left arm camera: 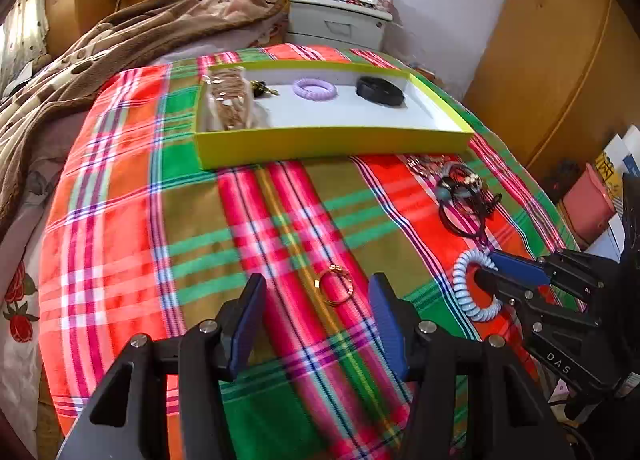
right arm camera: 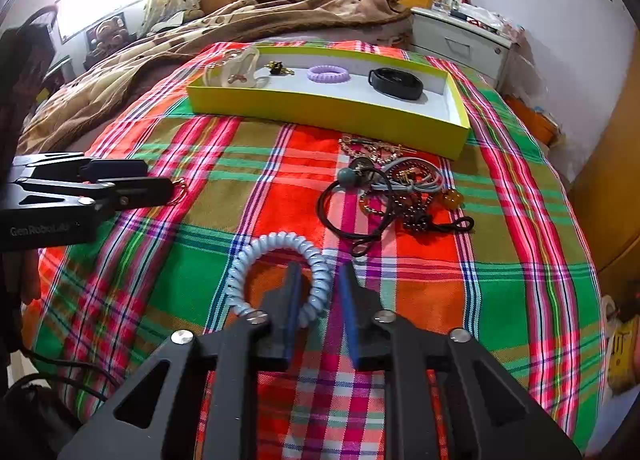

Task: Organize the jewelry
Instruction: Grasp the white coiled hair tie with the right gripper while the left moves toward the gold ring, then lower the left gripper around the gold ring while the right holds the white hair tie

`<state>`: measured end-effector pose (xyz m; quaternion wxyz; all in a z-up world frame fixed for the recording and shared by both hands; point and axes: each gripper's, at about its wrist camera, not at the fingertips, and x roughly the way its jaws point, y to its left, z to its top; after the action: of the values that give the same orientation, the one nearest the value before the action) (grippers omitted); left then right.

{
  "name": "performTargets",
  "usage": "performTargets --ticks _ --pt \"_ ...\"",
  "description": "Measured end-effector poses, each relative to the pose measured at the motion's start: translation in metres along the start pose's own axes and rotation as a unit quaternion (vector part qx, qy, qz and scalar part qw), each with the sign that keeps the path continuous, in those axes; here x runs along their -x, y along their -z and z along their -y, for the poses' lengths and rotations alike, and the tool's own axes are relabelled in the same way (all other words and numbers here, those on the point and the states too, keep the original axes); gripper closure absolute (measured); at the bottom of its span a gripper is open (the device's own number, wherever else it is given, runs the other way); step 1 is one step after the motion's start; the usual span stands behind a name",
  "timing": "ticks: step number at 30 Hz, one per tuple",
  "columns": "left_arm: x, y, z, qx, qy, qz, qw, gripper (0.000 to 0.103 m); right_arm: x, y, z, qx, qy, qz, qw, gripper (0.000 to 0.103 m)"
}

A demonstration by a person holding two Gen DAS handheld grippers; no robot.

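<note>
A pale blue coil hair tie [right arm camera: 280, 244] lies on the plaid cloth, and my right gripper [right arm camera: 320, 274] is shut on its right side, one finger inside the loop and one outside. In the left wrist view the right gripper [left arm camera: 486, 268] pinches the same coil hair tie [left arm camera: 464, 284]. My left gripper [left arm camera: 316, 288] stands open, its fingers on either side of a gold ring [left arm camera: 335, 286] on the cloth. A yellow-green tray [left arm camera: 332, 143] farther back holds a purple coil band [left arm camera: 315, 88], a black band [left arm camera: 380, 90] and a clear bag of jewelry [left arm camera: 228, 99].
A tangled pile of cords, beads and chains [right arm camera: 396, 187] lies just in front of the tray [right arm camera: 320, 107]. A brown blanket [right arm camera: 280, 15] covers the bed behind. A white nightstand [right arm camera: 460, 39] stands at the back right, beside a wooden wardrobe [left arm camera: 560, 59].
</note>
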<state>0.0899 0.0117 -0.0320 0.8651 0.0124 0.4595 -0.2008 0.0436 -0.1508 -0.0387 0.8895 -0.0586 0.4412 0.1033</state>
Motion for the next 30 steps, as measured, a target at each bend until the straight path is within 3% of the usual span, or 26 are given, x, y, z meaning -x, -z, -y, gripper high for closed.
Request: performTargets --ticks 4,19,24,30 --pt "-0.004 -0.001 0.007 -0.013 -0.013 -0.005 0.9998 0.048 0.001 0.001 0.003 0.0 -0.002 0.003 1.0 0.093" --pt "-0.014 -0.003 0.022 -0.05 -0.06 -0.008 0.997 0.049 0.012 -0.003 0.029 -0.055 -0.007 0.037 0.998 0.093" --pt "-0.014 -0.005 0.019 -0.046 -0.066 -0.005 0.9967 0.067 0.013 -0.003 0.029 -0.056 -0.01 0.04 0.998 0.093" --pt "-0.013 -0.005 0.021 -0.055 -0.061 -0.005 0.9966 0.081 0.013 -0.003 0.029 -0.057 -0.011 0.042 0.997 0.093"
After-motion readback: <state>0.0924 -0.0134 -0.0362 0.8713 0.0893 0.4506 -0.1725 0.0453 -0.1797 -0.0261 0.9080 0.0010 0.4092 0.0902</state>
